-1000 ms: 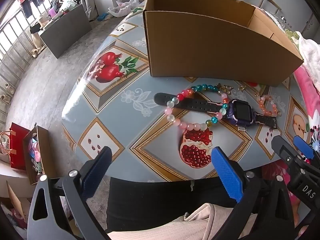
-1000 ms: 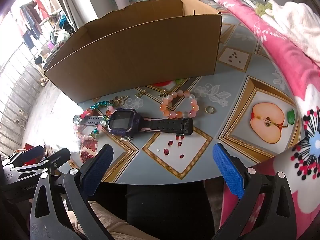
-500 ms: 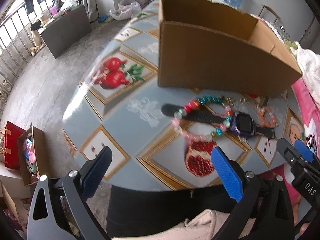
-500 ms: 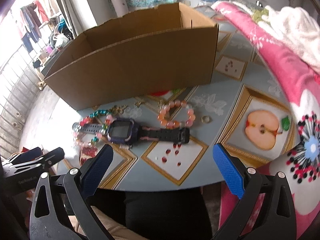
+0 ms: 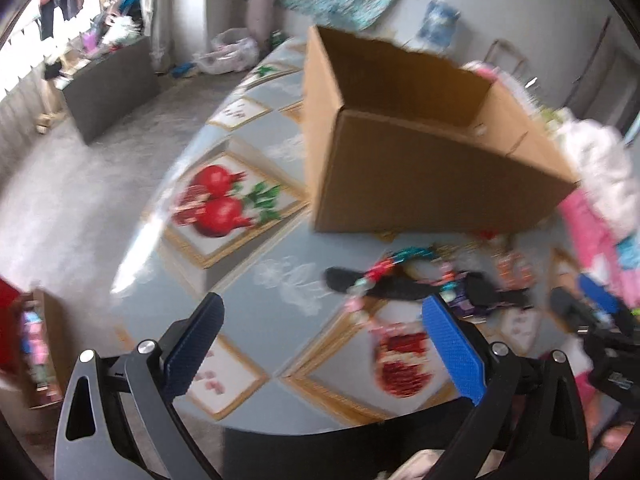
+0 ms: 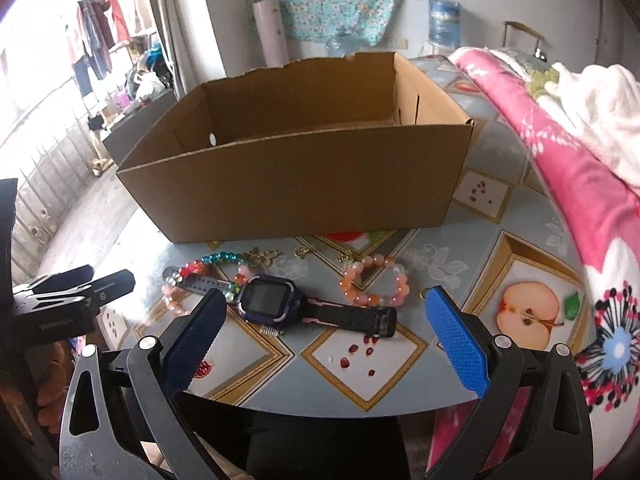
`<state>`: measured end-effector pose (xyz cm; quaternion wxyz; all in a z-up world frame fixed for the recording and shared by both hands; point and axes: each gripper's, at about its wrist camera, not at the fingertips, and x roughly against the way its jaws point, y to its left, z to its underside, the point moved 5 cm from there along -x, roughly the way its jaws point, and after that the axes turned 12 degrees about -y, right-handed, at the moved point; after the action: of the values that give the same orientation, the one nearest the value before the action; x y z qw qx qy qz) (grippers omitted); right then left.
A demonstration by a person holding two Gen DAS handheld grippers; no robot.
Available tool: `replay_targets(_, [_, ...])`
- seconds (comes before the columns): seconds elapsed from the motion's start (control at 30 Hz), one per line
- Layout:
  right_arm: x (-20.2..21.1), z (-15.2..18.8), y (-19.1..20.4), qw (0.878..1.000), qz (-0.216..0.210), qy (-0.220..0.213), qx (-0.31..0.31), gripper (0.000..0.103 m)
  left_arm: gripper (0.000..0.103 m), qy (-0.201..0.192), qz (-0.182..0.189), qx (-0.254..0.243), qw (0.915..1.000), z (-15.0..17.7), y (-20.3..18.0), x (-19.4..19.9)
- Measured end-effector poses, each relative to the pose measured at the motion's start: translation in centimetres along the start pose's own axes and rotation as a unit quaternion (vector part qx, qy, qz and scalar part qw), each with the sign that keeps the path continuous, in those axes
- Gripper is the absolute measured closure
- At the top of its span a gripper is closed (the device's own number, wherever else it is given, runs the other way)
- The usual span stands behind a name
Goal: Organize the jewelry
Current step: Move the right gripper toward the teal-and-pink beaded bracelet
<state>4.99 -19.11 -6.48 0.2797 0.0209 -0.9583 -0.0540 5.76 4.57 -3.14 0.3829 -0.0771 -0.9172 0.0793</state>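
Both tongs released, holding nothing. Right gripper (image 6: 320,336) hangs at the table (image 6: 520,216) edge; smartwatch (image 6: 272,298) just ahead between its fingers, peach bracelet (image 6: 374,284) beyond, cardboard box (image 6: 296,184) farther on. Left gripper (image 5: 320,344) view blurred; multicolour bracelet (image 5: 384,276) ahead-right.

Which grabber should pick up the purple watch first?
Probably the right gripper: it is open and the watch lies almost between its fingers. The left gripper, also open, has the watch off beyond its right finger.
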Motion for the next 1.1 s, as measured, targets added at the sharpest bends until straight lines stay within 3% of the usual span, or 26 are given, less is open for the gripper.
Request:
replay_targets(0.07, [0.1,-0.1,0.0,1.000,-0.001,-0.007,0.001,0.007,0.006,-0.017,0.033,0.020,0.9991,-0.2,0.1,0.2])
replay_targets(0.2, [0.2,-0.3,0.2,1.000,-0.012,-0.017,-0.007,0.007,0.006,-0.035,0.043,0.022,0.9982,-0.7,0.1,0.4])
replay_targets(0.7, [-0.6,0.3,1.0,0.999,-0.039,0.002,-0.025,0.007,0.006,-0.040,0.028,-0.002,0.9988,-0.1,0.1,0.3])
replay_targets(1.1, [-0.8,0.7,1.7,0.999,-0.042,0.007,-0.020,0.007,0.017,-0.049,0.015,-0.020,0.9985,0.3,0.6,0.5])
